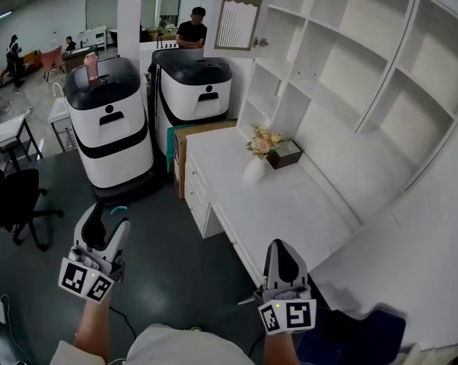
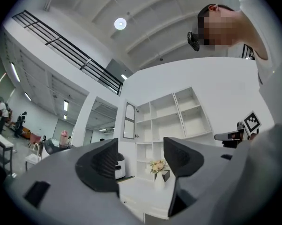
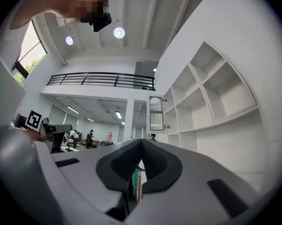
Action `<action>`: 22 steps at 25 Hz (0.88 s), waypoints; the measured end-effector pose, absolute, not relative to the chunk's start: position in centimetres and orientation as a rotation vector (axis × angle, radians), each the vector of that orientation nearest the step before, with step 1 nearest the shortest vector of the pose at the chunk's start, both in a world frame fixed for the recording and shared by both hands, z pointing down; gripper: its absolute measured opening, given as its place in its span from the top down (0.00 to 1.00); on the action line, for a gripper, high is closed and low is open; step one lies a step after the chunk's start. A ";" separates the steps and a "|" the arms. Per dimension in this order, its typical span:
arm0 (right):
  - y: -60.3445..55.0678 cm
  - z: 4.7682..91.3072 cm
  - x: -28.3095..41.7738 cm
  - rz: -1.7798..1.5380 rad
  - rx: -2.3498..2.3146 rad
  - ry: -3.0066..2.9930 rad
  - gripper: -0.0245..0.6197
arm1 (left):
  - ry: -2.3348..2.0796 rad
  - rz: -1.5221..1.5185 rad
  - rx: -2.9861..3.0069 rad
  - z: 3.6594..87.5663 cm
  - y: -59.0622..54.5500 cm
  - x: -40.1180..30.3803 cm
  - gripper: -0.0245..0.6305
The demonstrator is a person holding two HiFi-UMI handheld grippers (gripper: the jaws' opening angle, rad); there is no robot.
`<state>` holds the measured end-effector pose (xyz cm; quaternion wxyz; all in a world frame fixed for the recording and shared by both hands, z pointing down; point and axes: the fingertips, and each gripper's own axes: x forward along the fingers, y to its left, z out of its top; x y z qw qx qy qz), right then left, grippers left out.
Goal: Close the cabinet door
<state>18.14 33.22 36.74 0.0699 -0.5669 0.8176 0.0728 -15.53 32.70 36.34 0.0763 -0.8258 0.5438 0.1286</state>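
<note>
Cabinet door (image 1: 236,10) standing open at the upper left end of white shelf unit (image 1: 343,59) above desk (image 1: 290,204), well apart from both grippers held low in front: left gripper (image 1: 106,213) with jaws spread wide and empty, right gripper (image 1: 281,246) with jaws pressed together on nothing.

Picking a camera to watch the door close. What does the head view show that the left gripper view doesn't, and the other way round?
Only the head view: the black office chair and the left gripper seen whole from above. Only the left gripper view: that gripper's jaws close up, apart with nothing between them, plus ceiling lights and a black railing. Both: the open cabinet door, the shelves and the flower vase.
</note>
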 end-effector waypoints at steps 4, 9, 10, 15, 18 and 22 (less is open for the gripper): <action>32.1 37.5 18.4 0.201 -1.697 2.471 0.96 | 1.647 0.355 -2.472 36.3 30.9 -15.6 0.44; 29.5 38.7 18.2 0.175 -1.694 2.498 0.96 | 1.660 0.328 -2.480 37.2 27.5 -15.9 0.41; 28.8 39.0 18.1 0.166 -1.698 2.501 0.96 | 1.656 0.322 -2.488 37.5 26.4 -15.8 0.41; 22.7 40.4 16.7 0.143 -1.748 2.496 0.96 | 1.615 0.317 -2.551 39.4 18.0 -16.2 0.41; 16.9 40.6 15.3 0.145 -1.793 2.474 0.96 | 1.567 0.331 -2.592 40.0 10.9 -17.0 0.41; 7.9 39.2 11.8 0.162 -1.835 2.458 0.96 | 1.481 0.331 -2.642 39.1 0.5 -18.7 0.41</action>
